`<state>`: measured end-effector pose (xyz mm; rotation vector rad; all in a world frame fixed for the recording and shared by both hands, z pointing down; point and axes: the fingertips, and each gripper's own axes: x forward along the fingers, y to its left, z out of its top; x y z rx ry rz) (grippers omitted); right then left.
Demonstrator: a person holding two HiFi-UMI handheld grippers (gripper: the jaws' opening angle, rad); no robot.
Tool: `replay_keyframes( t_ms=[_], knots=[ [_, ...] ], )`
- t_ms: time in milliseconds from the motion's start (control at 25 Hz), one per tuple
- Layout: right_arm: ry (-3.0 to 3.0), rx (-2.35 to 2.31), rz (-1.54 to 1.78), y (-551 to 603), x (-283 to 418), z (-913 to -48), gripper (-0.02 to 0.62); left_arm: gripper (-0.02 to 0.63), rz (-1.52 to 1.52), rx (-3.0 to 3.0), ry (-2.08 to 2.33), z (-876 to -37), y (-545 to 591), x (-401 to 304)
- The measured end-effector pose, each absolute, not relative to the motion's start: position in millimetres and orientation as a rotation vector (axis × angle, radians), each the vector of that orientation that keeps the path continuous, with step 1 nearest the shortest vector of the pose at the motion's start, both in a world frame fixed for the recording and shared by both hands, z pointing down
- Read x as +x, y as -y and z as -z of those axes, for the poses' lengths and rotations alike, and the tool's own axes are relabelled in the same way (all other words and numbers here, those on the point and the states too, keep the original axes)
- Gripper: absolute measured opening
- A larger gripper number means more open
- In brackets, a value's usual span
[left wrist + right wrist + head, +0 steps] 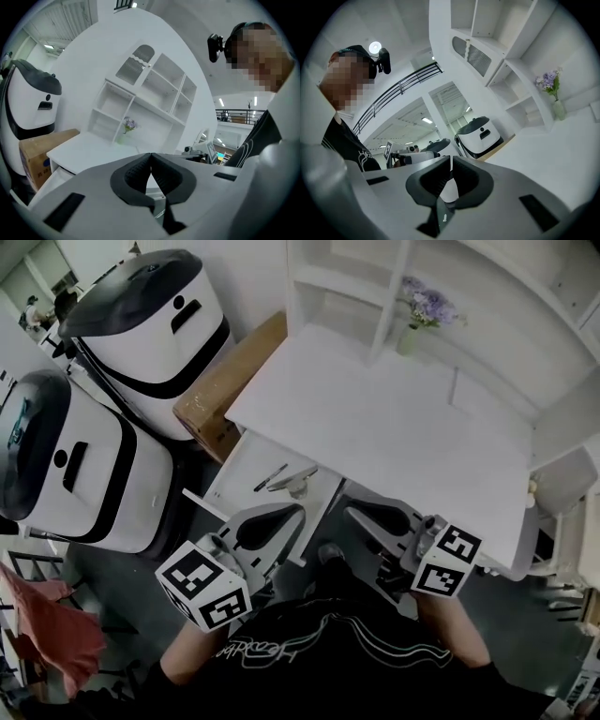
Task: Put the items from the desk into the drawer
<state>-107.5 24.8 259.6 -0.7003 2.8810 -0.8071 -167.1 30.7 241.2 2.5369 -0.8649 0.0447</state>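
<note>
The white desk (403,427) has a bare top, apart from a vase of purple flowers (412,329) at its back. Under its left end the drawer (239,460) stands pulled out, with a dark pen (270,477) and a metallic item (296,482) lying inside. My left gripper (298,510) is held up in front of my body, just beside the drawer's near corner. Its jaws are shut tip to tip with nothing between them (150,154). My right gripper (349,512) hovers by the desk's front edge, also shut and empty (451,159).
Two large white machines (150,324) (66,465) stand to the left of the desk. A cardboard box (230,381) sits between them and the desk. White shelves (347,277) rise behind the desk. A red cloth (47,624) lies at the lower left.
</note>
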Motion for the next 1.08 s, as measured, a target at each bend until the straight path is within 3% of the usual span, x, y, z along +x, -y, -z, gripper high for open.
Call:
replay_keyframes(
  t_ms=[1080],
  knots=[
    [-2.931,-0.715,0.746,-37,-114,-271,0.049,0.021,-0.102,2.531,0.913,-261,-39,-166]
  ],
)
